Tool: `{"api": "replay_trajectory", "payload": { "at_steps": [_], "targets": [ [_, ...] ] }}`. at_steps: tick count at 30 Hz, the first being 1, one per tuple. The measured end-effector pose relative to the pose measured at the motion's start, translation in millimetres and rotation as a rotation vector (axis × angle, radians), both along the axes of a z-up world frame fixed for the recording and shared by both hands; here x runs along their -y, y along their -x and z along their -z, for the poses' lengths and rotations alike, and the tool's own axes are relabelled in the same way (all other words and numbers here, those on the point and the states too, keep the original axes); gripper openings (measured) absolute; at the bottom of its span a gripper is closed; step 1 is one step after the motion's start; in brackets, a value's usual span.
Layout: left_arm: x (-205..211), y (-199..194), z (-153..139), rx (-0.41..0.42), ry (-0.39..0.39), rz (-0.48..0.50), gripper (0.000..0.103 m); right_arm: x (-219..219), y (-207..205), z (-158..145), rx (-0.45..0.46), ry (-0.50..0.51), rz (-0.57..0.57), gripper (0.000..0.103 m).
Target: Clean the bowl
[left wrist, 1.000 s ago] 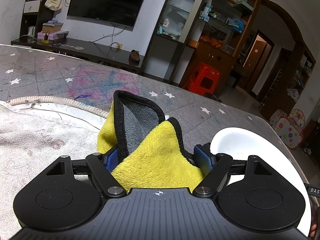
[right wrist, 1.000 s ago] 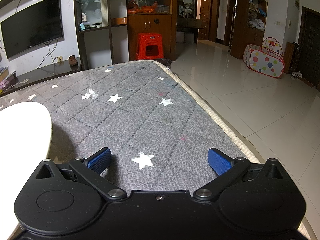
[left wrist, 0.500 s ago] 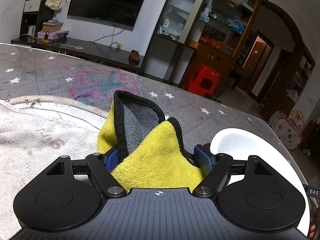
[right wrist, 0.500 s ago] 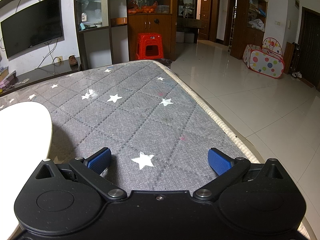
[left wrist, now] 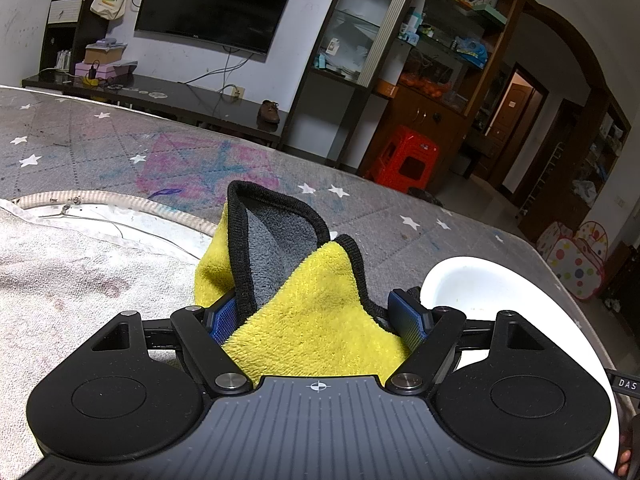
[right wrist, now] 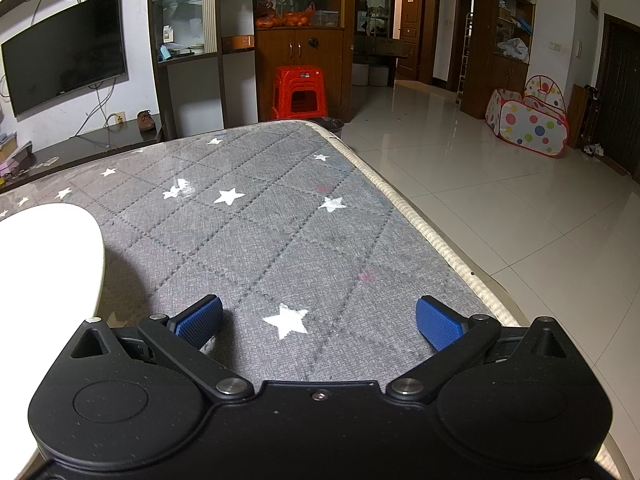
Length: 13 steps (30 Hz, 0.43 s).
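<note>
A yellow cloth (left wrist: 316,304) with a grey inner side and black hem bunches up between the blue pads of my left gripper (left wrist: 316,316), which is shut on it. Just right of that gripper lies the white bowl (left wrist: 492,288), its inside facing up. In the right wrist view the same white bowl (right wrist: 44,264) fills the left edge. My right gripper (right wrist: 318,318) hovers open over the grey star-patterned mattress (right wrist: 280,220), with nothing between its fingers, beside the bowl and apart from it.
A stained white towel (left wrist: 72,264) covers the mattress at the left. The mattress's right edge (right wrist: 432,240) drops to a tiled floor. A TV (left wrist: 212,0), cabinets, a red stool (right wrist: 298,92) and a dotted play tent (right wrist: 528,120) stand beyond.
</note>
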<state>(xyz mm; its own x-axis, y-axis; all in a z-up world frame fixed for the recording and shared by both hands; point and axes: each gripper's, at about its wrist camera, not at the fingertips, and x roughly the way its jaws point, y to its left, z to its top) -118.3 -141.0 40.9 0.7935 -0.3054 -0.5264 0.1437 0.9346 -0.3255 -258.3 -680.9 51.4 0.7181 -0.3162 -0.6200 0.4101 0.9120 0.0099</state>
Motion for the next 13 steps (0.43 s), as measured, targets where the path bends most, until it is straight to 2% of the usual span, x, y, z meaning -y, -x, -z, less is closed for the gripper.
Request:
{"api": "replay_trajectory", "payload": {
  "at_steps": [13],
  "targets": [
    [-0.5,0.0,-0.4,0.0,0.001,0.0,0.078,-0.1,0.0,0.1,0.0,0.0,0.0,0.103]
  ]
}}
